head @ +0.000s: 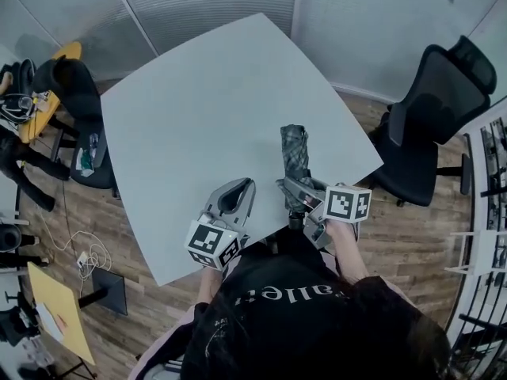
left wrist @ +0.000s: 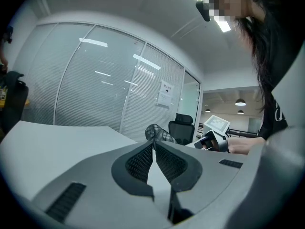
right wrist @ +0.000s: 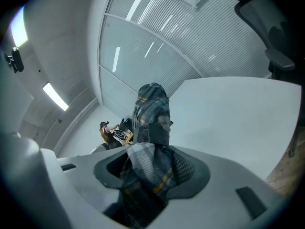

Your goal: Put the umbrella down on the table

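A folded plaid umbrella [head: 295, 150] lies lengthwise over the near right part of the pale grey table [head: 206, 109], its tip pointing away from me. My right gripper [head: 296, 187] is shut on its near end. In the right gripper view the plaid fabric [right wrist: 151, 109] fills the space between the jaws and sticks out forward above the tabletop. Whether the umbrella touches the table I cannot tell. My left gripper [head: 242, 185] hovers over the table's near edge, to the left of the umbrella, shut with nothing in it [left wrist: 153, 145]. From that view the umbrella [left wrist: 158, 133] and the right gripper [left wrist: 214, 140] show to the right.
A black office chair [head: 434, 113] stands off the table's right corner, another dark chair [head: 79, 93] at its left. A yellow side table [head: 49, 93] with cables is at far left, a yellow board [head: 62, 313] on the floor, and a white rack [head: 483, 240] at right. Glass walls stand behind.
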`<state>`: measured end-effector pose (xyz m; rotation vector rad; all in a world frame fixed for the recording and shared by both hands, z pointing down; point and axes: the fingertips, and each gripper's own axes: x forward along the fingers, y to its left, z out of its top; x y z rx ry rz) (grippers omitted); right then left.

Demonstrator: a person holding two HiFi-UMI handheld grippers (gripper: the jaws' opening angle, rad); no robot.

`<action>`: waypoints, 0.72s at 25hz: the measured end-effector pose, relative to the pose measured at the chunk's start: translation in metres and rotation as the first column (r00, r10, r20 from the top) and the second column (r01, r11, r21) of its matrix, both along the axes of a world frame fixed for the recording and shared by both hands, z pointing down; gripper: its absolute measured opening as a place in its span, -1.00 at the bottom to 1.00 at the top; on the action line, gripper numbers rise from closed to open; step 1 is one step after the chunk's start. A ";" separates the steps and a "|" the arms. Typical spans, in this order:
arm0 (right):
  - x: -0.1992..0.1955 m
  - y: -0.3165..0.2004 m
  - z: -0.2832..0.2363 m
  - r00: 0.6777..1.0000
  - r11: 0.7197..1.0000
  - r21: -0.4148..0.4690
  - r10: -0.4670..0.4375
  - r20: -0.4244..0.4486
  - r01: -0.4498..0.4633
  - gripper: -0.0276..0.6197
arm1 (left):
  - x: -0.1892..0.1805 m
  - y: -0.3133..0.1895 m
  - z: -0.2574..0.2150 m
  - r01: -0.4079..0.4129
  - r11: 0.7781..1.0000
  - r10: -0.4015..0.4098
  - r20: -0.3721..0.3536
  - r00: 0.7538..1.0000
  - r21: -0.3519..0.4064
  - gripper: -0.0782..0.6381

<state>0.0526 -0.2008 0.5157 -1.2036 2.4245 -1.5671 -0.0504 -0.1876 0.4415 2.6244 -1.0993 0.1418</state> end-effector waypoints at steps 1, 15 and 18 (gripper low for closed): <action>0.005 -0.007 0.002 1.000 1.000 -0.003 -0.011 -0.005 0.011 -0.26 | 0.004 -0.005 0.000 0.014 1.000 -0.014 0.000 1.000 0.000 -0.69; 0.044 -0.118 0.054 0.957 0.975 -0.026 -0.220 -0.189 0.219 -0.26 | 0.028 -0.048 0.004 0.169 0.985 -0.169 0.003 0.986 -0.022 -0.69; 0.046 -0.144 0.072 0.926 0.965 -0.033 -0.260 -0.273 0.262 -0.26 | 0.024 -0.051 0.006 0.201 0.979 -0.201 0.011 0.980 -0.028 -0.69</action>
